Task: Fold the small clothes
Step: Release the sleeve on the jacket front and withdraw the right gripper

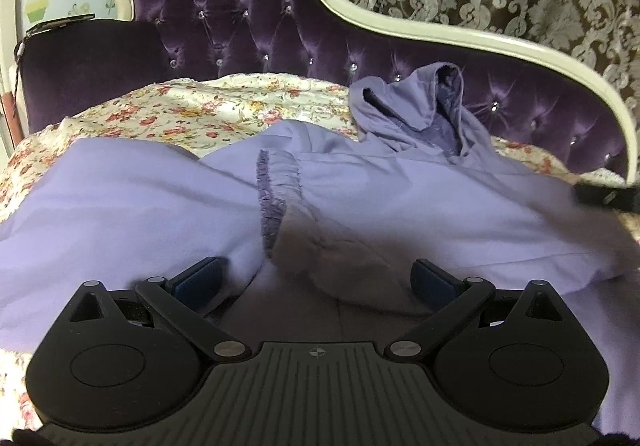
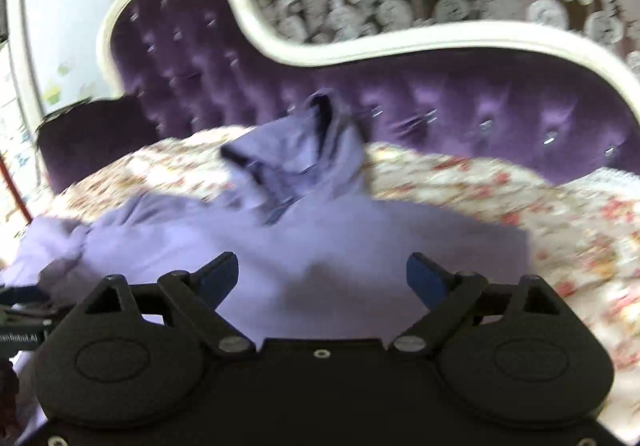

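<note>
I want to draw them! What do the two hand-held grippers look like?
Both look alike. The left hand-held gripper and right hand-held gripper have black bodies with two round discs, silver screws and blue finger pads. The left one's ribbed middle plate carries a small crosshair mark.

We note one garment: a lavender hoodie (image 1: 400, 197), soft fleece, lying spread on the floral bedspread (image 1: 192, 113). Its hood (image 1: 412, 105) stands crumpled and half upright at the far end, opening showing a darker lining, near the purple headboard (image 1: 248, 21). A sleeve is folded across the body, its ribbed cuff (image 1: 276, 197) lying near the middle. The body lies mostly flat with soft creases. In the right wrist view the hoodie (image 2: 320, 246) is blurred; its right edge reads straight.
</note>
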Demonstrator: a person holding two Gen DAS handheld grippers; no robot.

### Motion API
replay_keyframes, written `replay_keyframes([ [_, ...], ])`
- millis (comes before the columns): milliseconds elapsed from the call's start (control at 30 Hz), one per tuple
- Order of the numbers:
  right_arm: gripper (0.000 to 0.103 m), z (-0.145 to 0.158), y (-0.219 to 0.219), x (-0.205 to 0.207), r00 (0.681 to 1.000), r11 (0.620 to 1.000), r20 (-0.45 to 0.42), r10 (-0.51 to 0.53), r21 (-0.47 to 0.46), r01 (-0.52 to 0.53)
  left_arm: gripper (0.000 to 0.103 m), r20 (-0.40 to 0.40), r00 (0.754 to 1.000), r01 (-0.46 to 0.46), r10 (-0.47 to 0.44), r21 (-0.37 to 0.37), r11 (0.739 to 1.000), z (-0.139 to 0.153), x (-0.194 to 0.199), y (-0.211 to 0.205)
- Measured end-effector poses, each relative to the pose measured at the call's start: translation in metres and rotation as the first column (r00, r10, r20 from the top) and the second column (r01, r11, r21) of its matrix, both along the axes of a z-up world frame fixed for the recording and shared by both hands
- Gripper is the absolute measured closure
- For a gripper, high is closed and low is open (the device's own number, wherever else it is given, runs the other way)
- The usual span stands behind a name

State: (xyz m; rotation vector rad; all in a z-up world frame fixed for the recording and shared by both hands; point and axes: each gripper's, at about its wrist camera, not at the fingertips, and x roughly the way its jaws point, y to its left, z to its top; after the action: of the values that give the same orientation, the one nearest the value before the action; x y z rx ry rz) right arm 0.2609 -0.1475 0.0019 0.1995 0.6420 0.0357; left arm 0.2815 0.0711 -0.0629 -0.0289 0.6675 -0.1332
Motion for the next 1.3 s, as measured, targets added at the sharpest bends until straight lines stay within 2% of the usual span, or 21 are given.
replay_keyframes([
  [167, 0.011, -0.014, 0.040, 0.005, 0.999, 0.999, -0.020, 0.051, -0.004, -0.051, 0.001, 0.014, 0.999, -0.050, 0.051, -0.063, 0.997, 0.011, -0.015, 0.028],
  [300, 0.010, -0.029, 0.061, 0.010, 0.998, 0.996, -0.045, 0.053, -0.065, -0.056, 0.001, 0.014, 0.993, -0.114, 0.116, -0.081, 0.990, 0.015, -0.026, 0.059],
  [400, 0.007, -0.040, 0.070, 0.016, 0.994, 0.993, -0.096, 0.046, -0.100, -0.055, 0.001, -0.012, 0.984, -0.175, 0.175, -0.129, 0.976, 0.014, -0.034, 0.091],
  [500, 0.001, -0.043, 0.065, 0.018, 0.992, 0.997, -0.121, 0.030, -0.069, -0.038, 0.001, -0.053, 0.969, -0.248, 0.242, -0.211, 0.945, 0.009, -0.042, 0.124],
  [633, 0.001, -0.049, 0.052, 0.022, 0.988, 0.999, -0.152, 0.033, 0.031, -0.029, 0.001, -0.116, 0.941, -0.338, 0.317, -0.326, 0.883, -0.002, -0.050, 0.167],
  [733, 0.001, -0.049, 0.054, 0.021, 0.988, 0.999, -0.154, 0.030, 0.031, -0.025, 0.001, -0.166, 0.916, -0.400, 0.364, -0.385, 0.832, -0.013, -0.051, 0.193],
  [833, 0.001, -0.049, 0.054, 0.022, 0.987, 0.999, -0.156, 0.028, 0.031, -0.024, 0.001, -0.177, 0.906, -0.423, 0.385, -0.453, 0.785, -0.019, -0.048, 0.213],
  [1100, 0.001, -0.049, 0.054, 0.022, 0.987, 0.999, -0.157, 0.030, 0.033, -0.025, 0.001, -0.153, 0.893, -0.434, 0.423, -0.540, 0.721, -0.020, -0.027, 0.238],
  [1233, 0.001, -0.049, 0.053, 0.022, 0.987, 0.999, -0.157, 0.031, 0.033, -0.026, 0.002, -0.175, 0.873, -0.462, 0.455, -0.595, 0.658, -0.024, -0.023, 0.249],
  [1267, 0.001, -0.049, 0.053, 0.022, 0.987, 0.999, -0.157, 0.031, 0.034, -0.026, 0.005, -0.180, 0.869, -0.469, 0.461, -0.594, 0.654, -0.024, -0.021, 0.251],
  [1300, 0.001, -0.049, 0.053, 0.022, 0.987, 0.999, -0.157, 0.031, 0.034, -0.026, 0.009, -0.183, 0.865, -0.479, 0.467, -0.577, 0.662, -0.022, -0.019, 0.250],
])
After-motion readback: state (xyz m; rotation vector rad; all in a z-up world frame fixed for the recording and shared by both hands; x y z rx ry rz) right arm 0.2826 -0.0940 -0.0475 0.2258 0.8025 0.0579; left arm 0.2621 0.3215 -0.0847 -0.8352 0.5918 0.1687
